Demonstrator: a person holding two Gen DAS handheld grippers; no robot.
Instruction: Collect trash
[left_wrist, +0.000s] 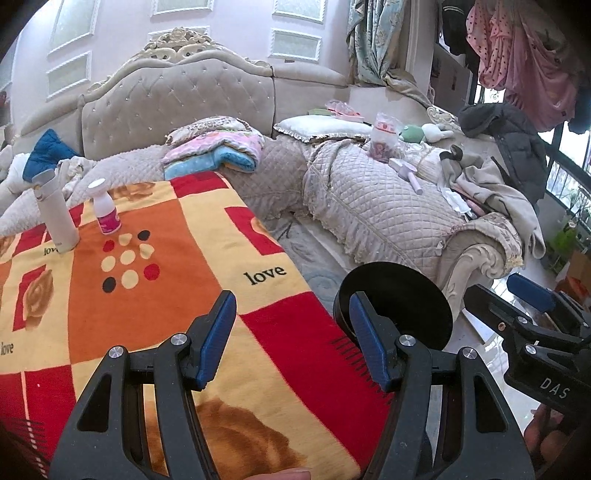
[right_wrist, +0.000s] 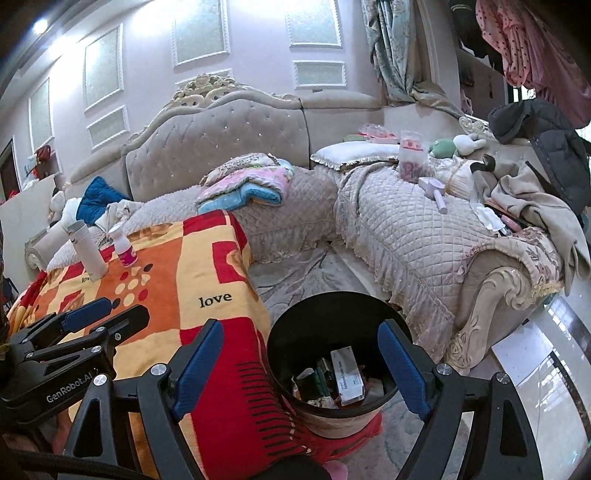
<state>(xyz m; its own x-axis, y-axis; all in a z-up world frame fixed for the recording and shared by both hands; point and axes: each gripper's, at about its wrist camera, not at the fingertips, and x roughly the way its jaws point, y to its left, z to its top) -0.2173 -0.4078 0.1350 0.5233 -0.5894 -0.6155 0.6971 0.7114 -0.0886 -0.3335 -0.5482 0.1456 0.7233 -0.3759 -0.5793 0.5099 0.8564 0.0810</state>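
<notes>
From the left wrist I am looking along the left gripper (left_wrist: 291, 336), its blue pads standing moderately apart with nothing between them, hovering over the near edge of the worktop (left_wrist: 155, 302), which is draped in a soft woven blanket of red, orange and cream squares. The black bin (left_wrist: 402, 295) is showing only as a round rim just off the worktop's right edge. Far back on the blanket a slim white cylindrical flask (left_wrist: 55, 218) and a small white plastic bottle (left_wrist: 105, 212) with a pink label are standing upright, just beside each other.

From the right wrist I am seeing the right gripper (right_wrist: 303, 365) spread wide and empty directly above the bin (right_wrist: 332, 306), a smooth black round tub already holding a flat cardboard box (right_wrist: 347, 376) and crumpled wrappers. The quilted beige sofa behind is not part of this step.

I am judging the small bottle to be the next piece of trash; to do it well I am planning to reach in level, close on its waisted body rather than the cap, and avoid knocking the flask
</notes>
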